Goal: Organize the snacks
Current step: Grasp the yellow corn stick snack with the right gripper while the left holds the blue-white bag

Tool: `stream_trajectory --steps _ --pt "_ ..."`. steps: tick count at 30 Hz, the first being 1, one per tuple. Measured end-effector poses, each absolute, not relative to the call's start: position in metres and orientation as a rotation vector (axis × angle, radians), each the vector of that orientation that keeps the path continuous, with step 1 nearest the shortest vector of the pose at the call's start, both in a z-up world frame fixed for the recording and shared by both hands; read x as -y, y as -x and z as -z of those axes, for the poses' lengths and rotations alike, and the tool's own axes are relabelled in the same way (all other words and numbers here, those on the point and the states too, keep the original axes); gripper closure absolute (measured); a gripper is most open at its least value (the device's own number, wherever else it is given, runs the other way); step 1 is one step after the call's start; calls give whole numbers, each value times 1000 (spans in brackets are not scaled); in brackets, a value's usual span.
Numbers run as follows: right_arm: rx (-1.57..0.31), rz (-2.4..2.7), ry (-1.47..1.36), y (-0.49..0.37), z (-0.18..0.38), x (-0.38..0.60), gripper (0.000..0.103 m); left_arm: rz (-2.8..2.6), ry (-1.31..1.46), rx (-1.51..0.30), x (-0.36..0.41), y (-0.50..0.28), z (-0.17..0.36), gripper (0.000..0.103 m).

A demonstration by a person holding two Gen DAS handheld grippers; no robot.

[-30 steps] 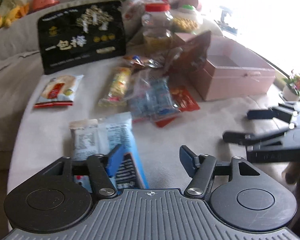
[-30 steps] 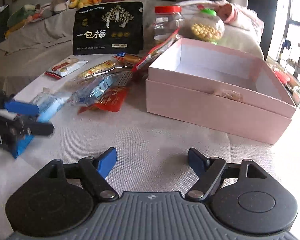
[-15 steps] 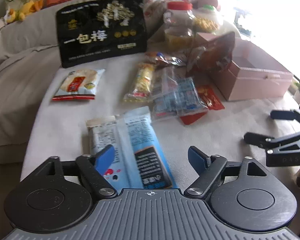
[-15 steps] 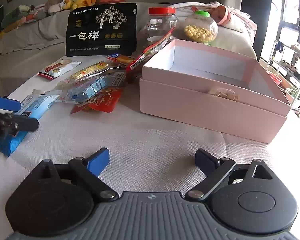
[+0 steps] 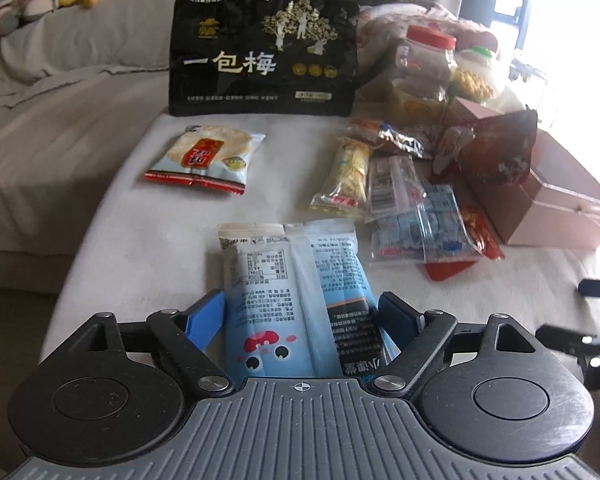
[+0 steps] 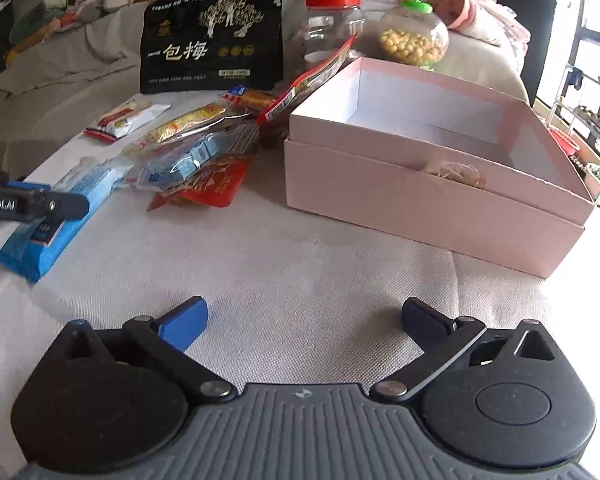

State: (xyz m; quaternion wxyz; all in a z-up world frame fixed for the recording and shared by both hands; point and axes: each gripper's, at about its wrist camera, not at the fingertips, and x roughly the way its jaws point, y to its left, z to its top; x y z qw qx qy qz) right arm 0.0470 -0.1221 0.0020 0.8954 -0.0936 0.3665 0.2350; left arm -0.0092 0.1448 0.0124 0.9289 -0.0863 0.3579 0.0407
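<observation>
The pink box (image 6: 428, 184) is the landmark: open, nothing visible inside it, sitting on the cloth-covered table (image 6: 300, 264). Left of the box stands a large black pouch (image 6: 214, 40), and nearer lies a heap of small snack packets (image 6: 196, 160).

Farthest left of the box, and nearest the person, lies the light blue packet (image 5: 296, 300). It lies flat, its long axis running roughly along the left gripper's pointing line, sealed top edge pointing away toward the black pouch.

The left gripper (image 5: 300, 316) is plainly the nearer one: its jaws have just been opening and now stand wide, straddling the packet's near end, pads beside its edges, seemingly not pressing. A close across the packet's narrow width looks like the coming move.

The right gripper (image 6: 304, 318) has also just been opening; its jaws stand apart over bare cloth in front of the box, holding nothing.
</observation>
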Motion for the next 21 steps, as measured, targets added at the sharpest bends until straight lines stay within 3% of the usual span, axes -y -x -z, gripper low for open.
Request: stream_trajectory --steps 2,4,11,16,20,21 --pt "-775 -509 234 -48 -6 119 3 -76 197 -722 -147 10 -12 18" --pt "-776 -561 268 -49 -19 113 12 -60 237 -707 -152 13 -13 19" --pt "-559 -536 241 -77 -99 86 12 -6 356 -617 -167 32 -26 20" --pt "-627 -433 157 -154 -107 69 14 0 396 -593 -176 37 -27 20" --pt "-737 -434 112 -186 -100 56 39 -4 447 -583 -186 42 -25 20" --pt "-757 -461 100 -186 -101 51 41 -8 461 -578 -189 42 -25 20"
